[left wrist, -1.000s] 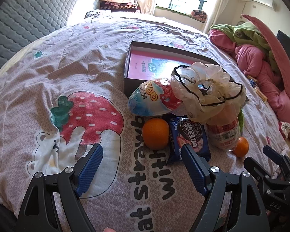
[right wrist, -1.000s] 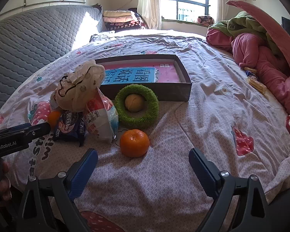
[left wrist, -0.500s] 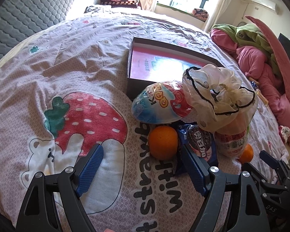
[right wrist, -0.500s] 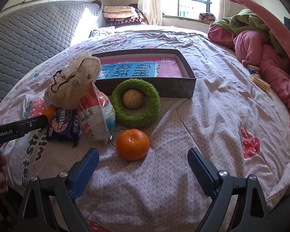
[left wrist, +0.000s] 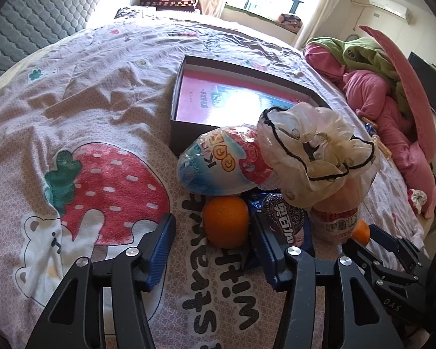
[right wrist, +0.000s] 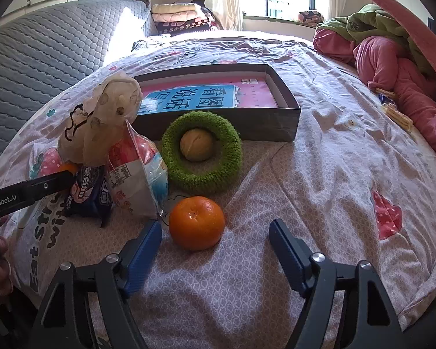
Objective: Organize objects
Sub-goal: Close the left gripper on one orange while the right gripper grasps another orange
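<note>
Two oranges lie on the bedspread. In the left wrist view, one orange [left wrist: 226,221] sits between the blue fingertips of my left gripper [left wrist: 213,247]. Its jaws are closing and a gap still shows on the left side. In the right wrist view, the other orange [right wrist: 196,222] lies just ahead of and between the tips of my right gripper [right wrist: 215,247]. These jaws are closing too, with neither pad touching. A dark shallow box [right wrist: 287,122] holding a pink and blue book stands behind.
Piled by the box are an egg-shaped snack pack [left wrist: 221,165], a cookie pack [left wrist: 284,221], a translucent drawstring bag [left wrist: 314,157] and a red-white snack bag [right wrist: 136,180]. A green fuzzy ring [right wrist: 202,174] holds a yellowish ball [right wrist: 196,144]. Pink and green bedding [right wrist: 392,67] is heaped at right.
Both pairs of jaws have narrowed around their oranges. Each gripper has crept a little closer to the pile, so the oranges now sit nearer the fingertips.
</note>
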{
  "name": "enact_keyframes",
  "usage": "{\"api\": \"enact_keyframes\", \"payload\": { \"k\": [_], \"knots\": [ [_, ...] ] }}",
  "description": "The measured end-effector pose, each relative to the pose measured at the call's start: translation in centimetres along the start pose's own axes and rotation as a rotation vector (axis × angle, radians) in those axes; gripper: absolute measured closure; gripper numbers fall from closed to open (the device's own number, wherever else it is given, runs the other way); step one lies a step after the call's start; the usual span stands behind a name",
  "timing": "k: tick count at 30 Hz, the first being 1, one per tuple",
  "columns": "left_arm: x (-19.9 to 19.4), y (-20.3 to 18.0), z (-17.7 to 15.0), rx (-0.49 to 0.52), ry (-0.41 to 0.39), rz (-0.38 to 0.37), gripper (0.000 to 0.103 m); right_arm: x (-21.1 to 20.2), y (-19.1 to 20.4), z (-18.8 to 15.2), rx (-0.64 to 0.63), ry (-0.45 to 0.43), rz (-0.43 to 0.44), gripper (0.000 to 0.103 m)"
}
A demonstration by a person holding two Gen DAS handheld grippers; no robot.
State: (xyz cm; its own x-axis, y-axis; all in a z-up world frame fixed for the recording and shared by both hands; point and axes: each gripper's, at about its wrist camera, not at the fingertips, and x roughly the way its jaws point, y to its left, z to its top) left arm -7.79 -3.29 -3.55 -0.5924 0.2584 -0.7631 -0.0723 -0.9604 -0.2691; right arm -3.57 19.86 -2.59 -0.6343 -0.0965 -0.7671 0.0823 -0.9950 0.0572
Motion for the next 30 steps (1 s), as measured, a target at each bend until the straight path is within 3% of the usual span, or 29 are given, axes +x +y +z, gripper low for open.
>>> {"api": "enact_keyframes", "payload": {
  "k": [6, 11, 23, 30],
  "knots": [
    [0.3, 0.1, 0.1, -0.010, 0.004, -0.036, 0.049, 0.3, 1.0, 0.3, -0.046, -0.011, -0.007, 0.038],
    [0.5, -0.3, 0.1, 0.002, 0.003, -0.063, 0.063, 0.6, 1.3, 0.2, -0.066, -0.010, -0.006, 0.045],
    [0.4, 0.0, 0.3, -0.012, -0.012, -0.084, 0.069, 0.7, 1.4, 0.1, -0.093, -0.027, -0.003, 0.064],
    [-0.3, -0.4, 0.0, 0.024, -0.033, -0.063, 0.070, 0.5, 1.2, 0.1, -0.092, -0.039, 0.007, 0.065]
  ]
}}
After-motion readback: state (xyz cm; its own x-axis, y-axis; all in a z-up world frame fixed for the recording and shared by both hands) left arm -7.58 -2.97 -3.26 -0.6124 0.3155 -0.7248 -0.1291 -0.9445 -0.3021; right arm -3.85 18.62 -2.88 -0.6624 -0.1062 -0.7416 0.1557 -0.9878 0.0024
